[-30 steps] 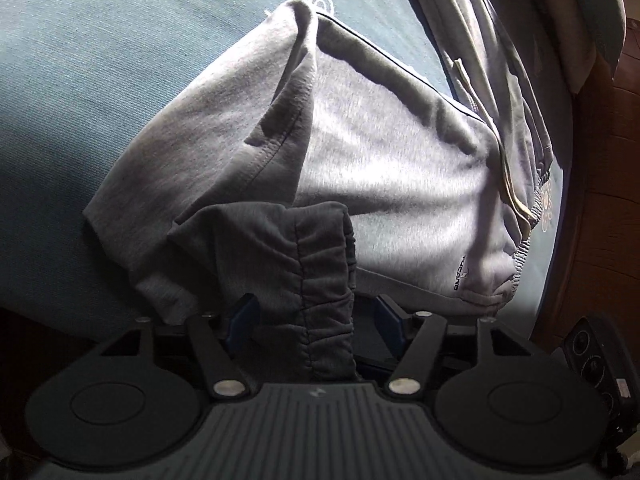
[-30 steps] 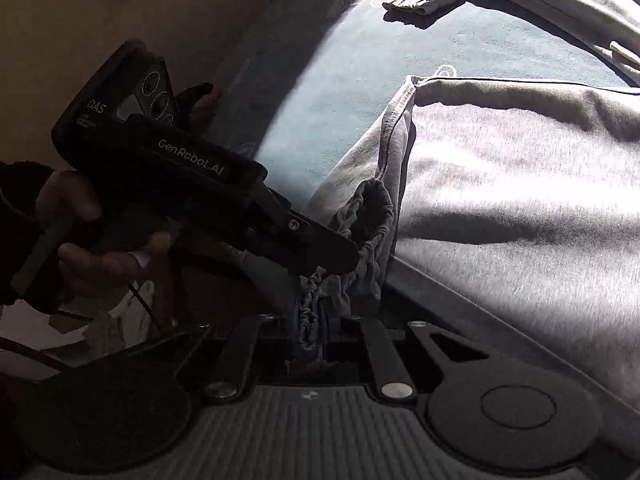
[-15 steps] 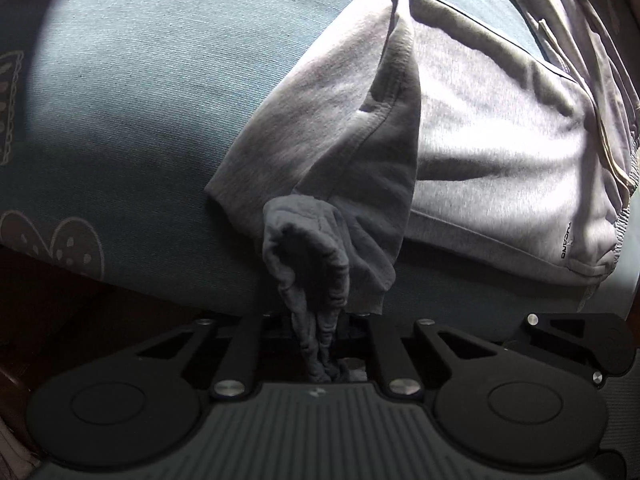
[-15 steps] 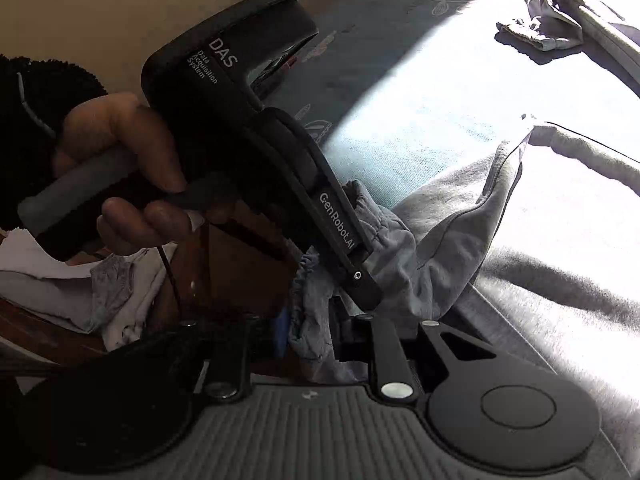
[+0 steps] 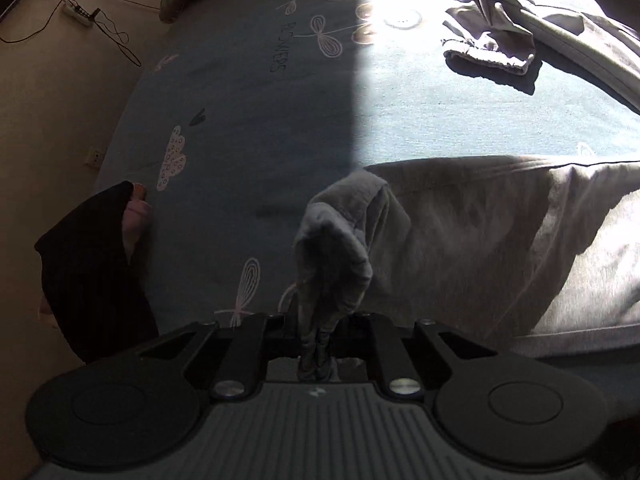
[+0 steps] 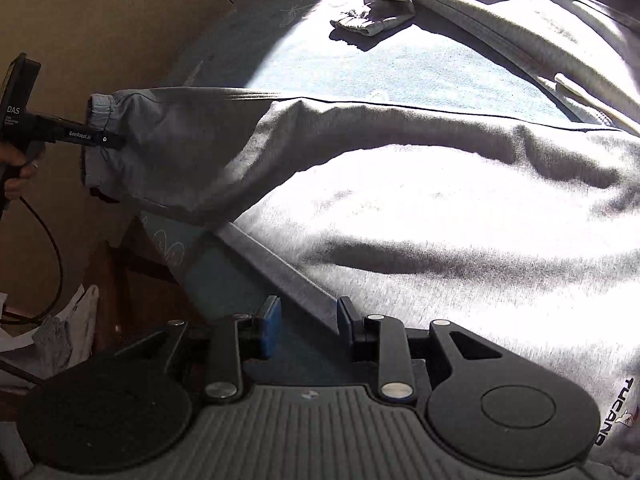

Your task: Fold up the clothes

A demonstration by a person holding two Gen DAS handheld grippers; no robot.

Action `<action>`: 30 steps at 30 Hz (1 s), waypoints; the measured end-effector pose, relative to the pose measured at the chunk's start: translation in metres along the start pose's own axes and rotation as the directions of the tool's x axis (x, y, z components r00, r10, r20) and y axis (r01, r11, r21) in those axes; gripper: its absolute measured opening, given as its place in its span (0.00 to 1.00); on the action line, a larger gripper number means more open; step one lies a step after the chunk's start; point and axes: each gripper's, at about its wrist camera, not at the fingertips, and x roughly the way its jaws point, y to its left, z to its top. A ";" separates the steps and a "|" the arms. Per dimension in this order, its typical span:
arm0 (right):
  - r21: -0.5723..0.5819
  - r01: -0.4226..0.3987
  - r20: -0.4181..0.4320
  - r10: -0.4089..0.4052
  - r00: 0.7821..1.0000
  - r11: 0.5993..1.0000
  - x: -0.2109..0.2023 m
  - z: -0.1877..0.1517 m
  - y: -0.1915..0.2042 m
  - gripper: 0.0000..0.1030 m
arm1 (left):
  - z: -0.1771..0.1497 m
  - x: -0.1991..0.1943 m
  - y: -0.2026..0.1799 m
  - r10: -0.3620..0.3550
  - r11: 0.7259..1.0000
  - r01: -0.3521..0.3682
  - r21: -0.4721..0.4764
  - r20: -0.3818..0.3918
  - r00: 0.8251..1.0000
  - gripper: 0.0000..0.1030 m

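Grey sweatpants (image 6: pixel 440 220) lie on the blue patterned bed sheet (image 5: pixel 248 128), half in sunlight. One leg is stretched out to the left past the bed's edge. My left gripper (image 5: pixel 318 336) is shut on that leg's elastic cuff (image 5: pixel 336 240). The right wrist view shows the left gripper (image 6: pixel 106 140) pinching the cuff (image 6: pixel 100 114), with a hand (image 6: pixel 16 172) on its handle. My right gripper (image 6: pixel 308 324) is open with nothing between its blue pads (image 6: pixel 270 326), at the garment's near edge. The other leg's cuff (image 5: pixel 488 56) lies crumpled further up the bed.
A dark-clothed limb of the person (image 5: pixel 92 260) rests against the bed's left edge. A power strip with cables (image 5: pixel 78 14) lies on the floor beyond. Below the mattress are the wooden bed frame (image 6: pixel 120 280) and white cloths (image 6: pixel 68 332) on the floor.
The right gripper has let go of the cuff and now stands open by the garment's edge. The left gripper, shut on the cuff, has drawn the leg out to the left.
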 end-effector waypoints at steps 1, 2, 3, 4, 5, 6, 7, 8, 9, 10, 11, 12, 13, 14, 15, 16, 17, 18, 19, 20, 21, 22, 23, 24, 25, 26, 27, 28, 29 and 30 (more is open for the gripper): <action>0.006 0.007 0.002 -0.007 1.000 1.000 0.000 0.001 0.000 0.34 | 0.003 0.005 0.001 0.009 1.000 -0.009 0.002 0.012 1.000 0.11; 0.013 0.012 0.004 -0.012 1.000 1.000 0.001 0.001 0.001 0.34 | 0.006 0.012 0.001 0.014 1.000 -0.014 0.011 0.019 1.000 0.12; 0.019 0.017 0.005 -0.017 1.000 1.000 0.001 0.002 0.001 0.34 | 0.009 0.019 0.000 0.019 1.000 -0.019 0.019 0.024 1.000 0.12; 0.022 0.023 0.004 -0.023 1.000 0.999 0.000 0.001 0.002 0.34 | 0.011 0.025 0.004 0.019 1.000 -0.020 0.018 0.031 0.999 0.13; 0.025 0.028 0.003 -0.029 1.000 0.999 0.000 -0.001 0.003 0.34 | 0.014 0.033 0.004 0.011 1.000 -0.011 0.017 0.025 1.000 0.14; 0.027 0.034 0.001 -0.034 0.999 0.999 -0.001 -0.002 0.004 0.34 | 0.018 0.044 0.004 0.000 1.000 0.000 0.010 0.007 1.000 0.14; 0.030 0.040 -0.002 -0.040 0.999 0.999 -0.001 -0.004 0.006 0.34 | 0.021 0.054 0.002 -0.014 1.000 0.014 -0.017 -0.008 1.000 0.15; 0.033 0.045 -0.006 -0.045 0.999 0.998 -0.001 -0.006 0.007 0.34 | 0.023 0.063 0.002 -0.026 0.999 0.025 -0.038 -0.022 0.999 0.15; 0.036 0.053 -0.010 -0.052 0.999 0.998 0.000 -0.008 0.008 0.34 | 0.025 0.069 0.002 -0.031 0.998 0.030 -0.053 -0.031 0.999 0.16; 0.040 0.059 -0.013 -0.059 0.998 0.997 0.001 -0.008 0.009 0.34 | 0.025 0.076 0.002 -0.031 0.998 0.029 -0.062 -0.036 0.999 0.16; 0.043 0.066 -0.016 -0.065 0.998 0.997 0.001 -0.008 0.010 0.34 | 0.025 0.082 0.002 -0.030 0.997 0.027 -0.070 -0.040 0.999 0.16; 0.047 0.072 -0.019 -0.071 0.997 0.996 0.002 -0.007 0.011 0.34 | 0.025 0.087 0.001 -0.029 0.997 0.026 -0.075 -0.044 0.999 0.16; 0.050 0.077 -0.022 -0.076 0.997 0.996 0.003 -0.007 0.011 0.34 | 0.025 0.092 0.001 -0.032 0.997 0.028 -0.077 -0.051 0.998 0.16; 0.053 0.081 -0.026 -0.079 0.996 0.995 0.004 -0.007 0.011 0.34 | 0.024 0.095 0.001 -0.028 0.997 0.024 -0.075 -0.053 0.998 0.16; 0.054 0.086 -0.027 -0.085 0.996 0.995 0.003 -0.008 0.011 0.34 | 0.024 0.097 0.001 -0.023 0.997 0.019 -0.072 -0.054 0.998 0.16; 0.054 0.092 -0.027 -0.091 0.995 0.994 0.001 -0.009 0.011 0.34 | 0.023 0.099 0.001 -0.019 0.998 0.015 -0.069 -0.056 0.998 0.16; 0.055 0.095 -0.028 -0.093 0.995 0.994 0.001 -0.009 0.011 0.34 | 0.024 0.101 0.002 -0.020 0.997 0.016 -0.072 -0.063 0.998 0.16; 0.057 0.096 -0.031 -0.094 0.995 0.994 0.003 -0.009 0.012 0.34 | 0.024 0.102 0.003 -0.023 0.997 0.018 -0.076 -0.070 0.997 0.16; 0.059 0.101 -0.032 -0.099 0.995 0.993 0.005 -0.008 0.012 0.34 | 0.025 0.104 0.006 -0.032 0.996 0.025 -0.087 -0.080 0.996 0.17; 0.061 0.106 -0.032 -0.104 0.994 0.992 0.007 -0.007 0.011 0.34 | 0.025 0.107 0.010 -0.051 0.994 0.043 -0.104 -0.085 0.995 0.19; 0.062 0.112 -0.032 -0.110 0.993 0.992 0.010 -0.007 0.011 0.34 | 0.026 0.109 0.014 -0.073 0.991 0.062 -0.122 -0.089 0.993 0.20; 0.064 0.117 -0.032 -0.116 0.993 0.991 0.012 -0.006 0.011 0.34 | 0.027 0.112 0.019 -0.095 0.987 0.082 -0.140 -0.083 0.992 0.23; 0.066 0.123 -0.032 -0.121 0.992 0.990 0.015 -0.005 0.011 0.36 | 0.027 0.114 0.024 -0.102 0.984 0.089 -0.154 -0.080 0.992 0.29; 0.067 0.129 -0.032 -0.127 0.991 0.989 0.017 -0.004 0.011 0.37 | 0.028 0.115 0.029 -0.089 0.984 0.075 -0.162 -0.079 0.993 0.33; 0.069 0.134 -0.032 -0.132 0.991 0.989 0.020 -0.004 0.011 0.38 | 0.029 0.116 0.033 -0.072 0.984 0.058 -0.169 -0.078 0.994 0.40; 0.071 0.140 -0.032 -0.138 0.990 0.988 0.022 -0.003 0.011 0.38 | 0.029 0.117 0.038 -0.068 0.983 0.054 -0.178 -0.072 0.995 0.43; 0.072 0.145 -0.032 -0.143 0.989 0.987 0.024 -0.002 0.011 0.38 | 0.028 0.119 0.045 -0.073 0.978 0.058 -0.202 -0.067 0.995 0.43; 0.074 0.151 -0.032 -0.149 0.988 0.986 0.027 -0.002 0.011 0.39 | 0.027 0.120 0.054 -0.079 0.972 0.063 -0.228 -0.062 0.995 0.44; 0.068 0.158 -0.036 -0.156 0.987 0.985 0.028 -0.002 0.012 0.39 | 0.027 0.121 0.059 -0.073 0.967 0.053 -0.249 -0.071 0.995 0.45; 0.059 0.167 -0.040 -0.165 0.986 0.984 0.028 -0.004 0.013 0.39 | 0.026 0.122 0.064 -0.015 0.966 -0.007 -0.258 -0.083 0.996 0.45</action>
